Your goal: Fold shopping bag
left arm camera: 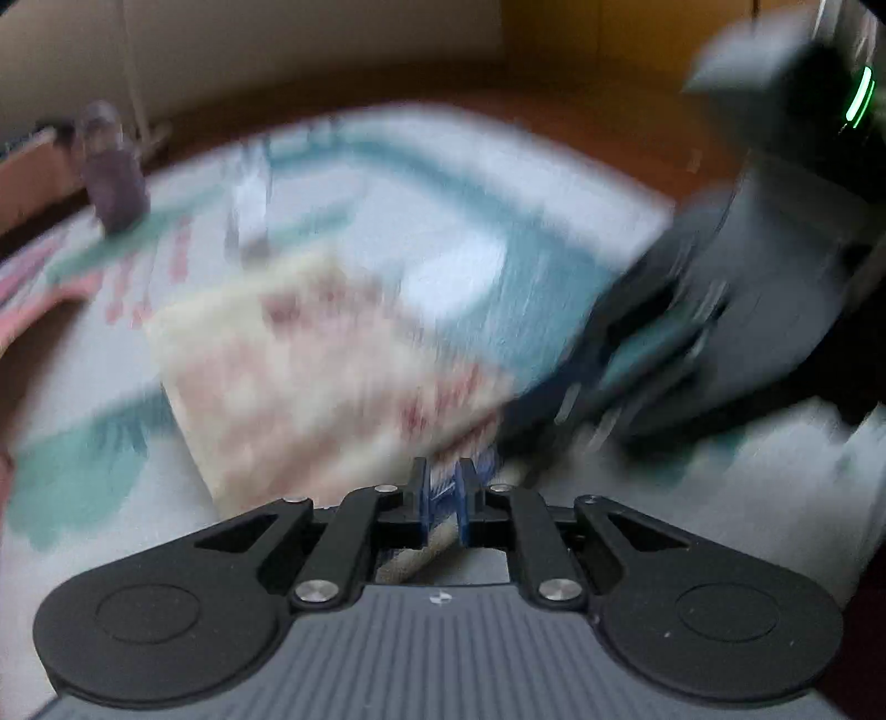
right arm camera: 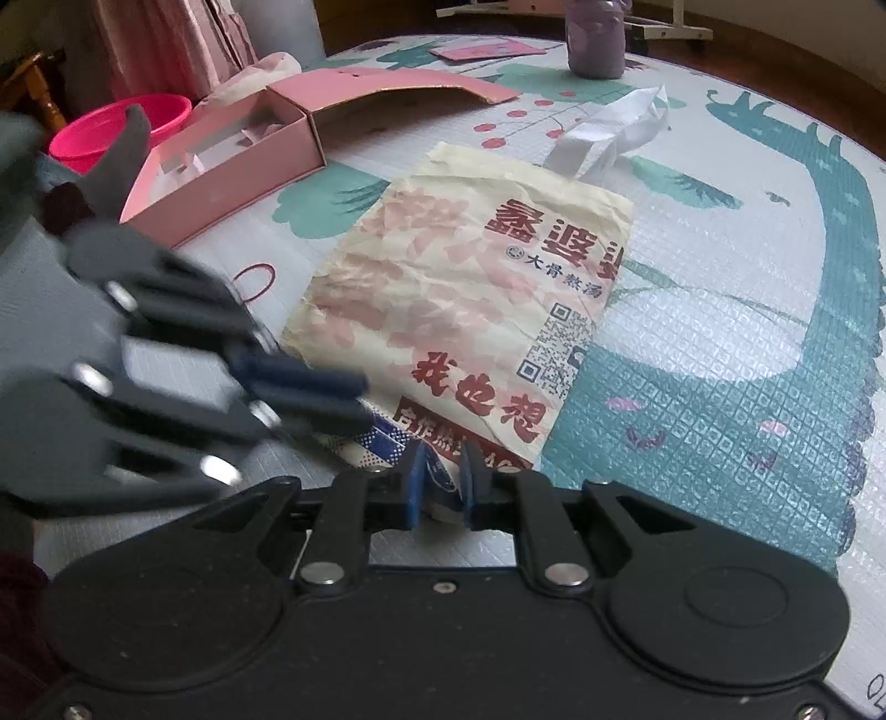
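Note:
The shopping bag (right arm camera: 459, 299) lies flat on the mat, cream paper with red print and a QR code, creased. At the bag's near edge my right gripper (right arm camera: 443, 490) has its blue pads shut on the paper. My left gripper (right arm camera: 315, 396) comes in blurred from the left, its fingers at the bag's near left corner. The left wrist view is smeared by motion: the bag (left arm camera: 332, 360) fills the middle, my left gripper (left arm camera: 446, 493) is shut on the bag's printed edge, and the right gripper (left arm camera: 554, 410) reaches in from the right.
A patterned foam mat (right arm camera: 720, 343) covers the surface. At the back left are an open pink box (right arm camera: 232, 149) and a pink bowl (right arm camera: 122, 130). Crumpled white paper (right arm camera: 609, 130) and a purple jar (right arm camera: 598, 39) sit beyond the bag. A red rubber band (right arm camera: 257, 282) lies left of it.

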